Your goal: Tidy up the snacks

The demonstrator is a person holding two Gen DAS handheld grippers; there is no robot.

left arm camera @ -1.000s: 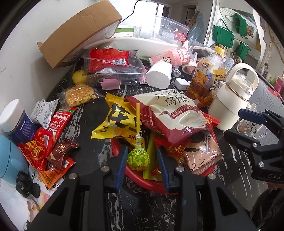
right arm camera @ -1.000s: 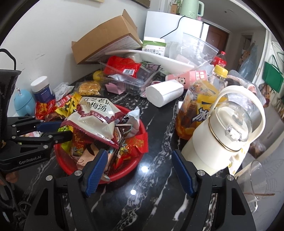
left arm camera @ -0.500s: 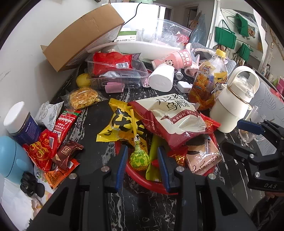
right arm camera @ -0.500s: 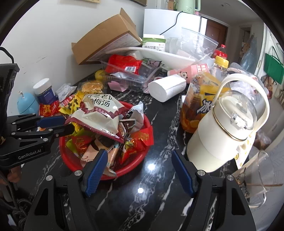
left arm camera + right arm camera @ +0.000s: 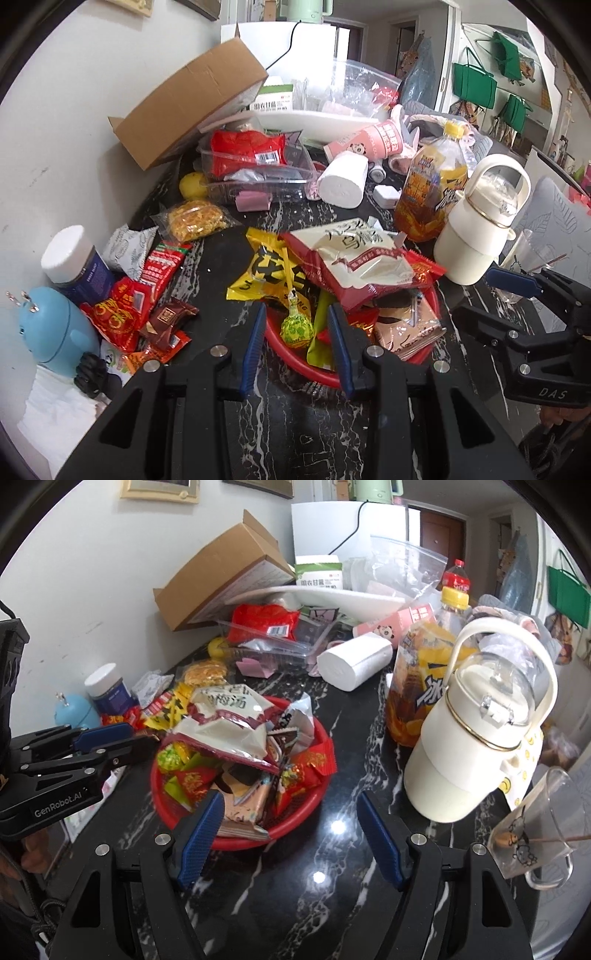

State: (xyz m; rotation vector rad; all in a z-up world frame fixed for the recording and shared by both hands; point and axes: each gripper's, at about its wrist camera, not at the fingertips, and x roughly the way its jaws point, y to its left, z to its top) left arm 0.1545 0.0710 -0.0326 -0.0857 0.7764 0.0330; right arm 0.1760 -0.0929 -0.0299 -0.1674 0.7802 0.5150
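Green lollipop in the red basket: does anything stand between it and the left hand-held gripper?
Nothing visible does. The green lollipop lies at the red basket's near rim, right between the left hand-held gripper's fingers; whether they press it, I cannot tell.

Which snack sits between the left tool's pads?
The green-wrapped lollipop with the yellow stick, between the left tool over the red basket; the other snacks lie outside its pads.
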